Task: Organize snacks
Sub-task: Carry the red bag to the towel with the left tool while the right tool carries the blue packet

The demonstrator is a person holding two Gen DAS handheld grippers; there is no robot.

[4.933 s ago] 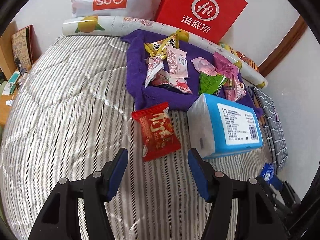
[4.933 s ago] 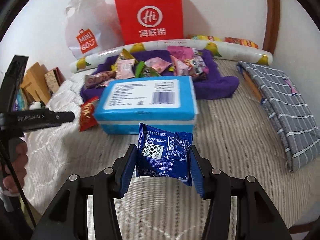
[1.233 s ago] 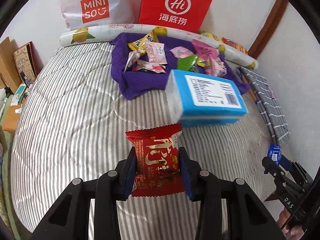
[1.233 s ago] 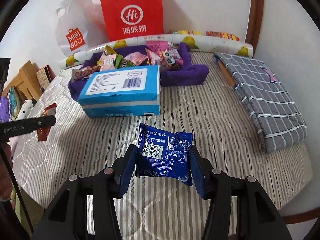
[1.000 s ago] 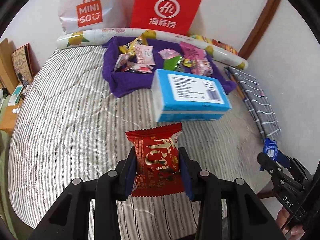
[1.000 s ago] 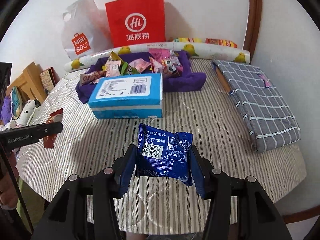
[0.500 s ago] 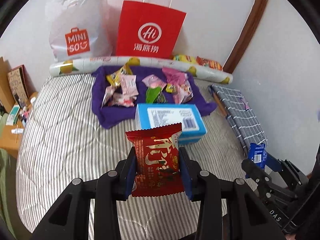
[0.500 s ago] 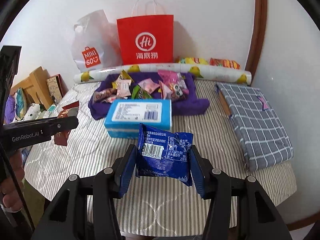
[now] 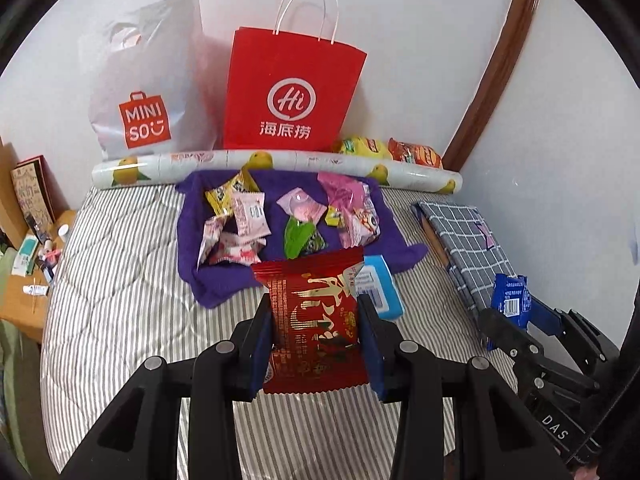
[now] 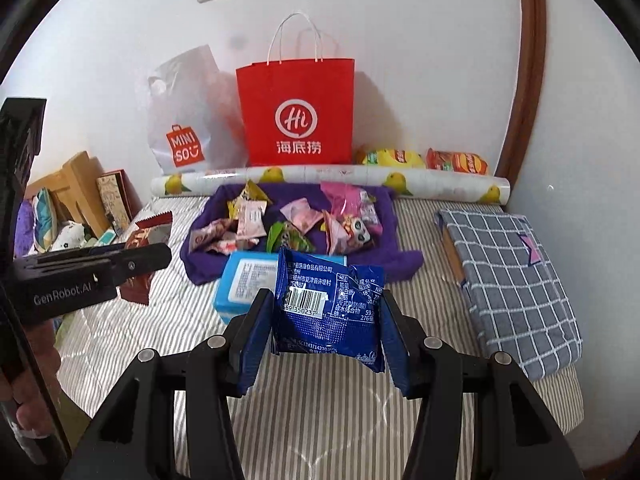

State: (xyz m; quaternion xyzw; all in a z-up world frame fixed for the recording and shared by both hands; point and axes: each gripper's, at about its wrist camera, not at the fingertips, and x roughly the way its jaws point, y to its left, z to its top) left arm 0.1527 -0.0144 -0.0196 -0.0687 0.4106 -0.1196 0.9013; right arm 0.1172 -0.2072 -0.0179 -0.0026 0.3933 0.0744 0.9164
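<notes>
The left gripper [image 9: 316, 344] pinches a red snack packet [image 9: 314, 320] upright between its blue pads; the right gripper [image 10: 326, 330] clamps a blue snack packet [image 10: 328, 304]. Beyond both, a blue box [image 10: 244, 280] lies on the striped bed [image 10: 320, 420], apparently touching the purple cloth [image 9: 216, 280] heaped with snacks

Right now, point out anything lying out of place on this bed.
Two chip bags, a yellow chip bag and an orange chip bag, are wedged behind the fruit-print roll by the wall, apart from the snack pile on the purple cloth. Nothing looks spilled or torn.
</notes>
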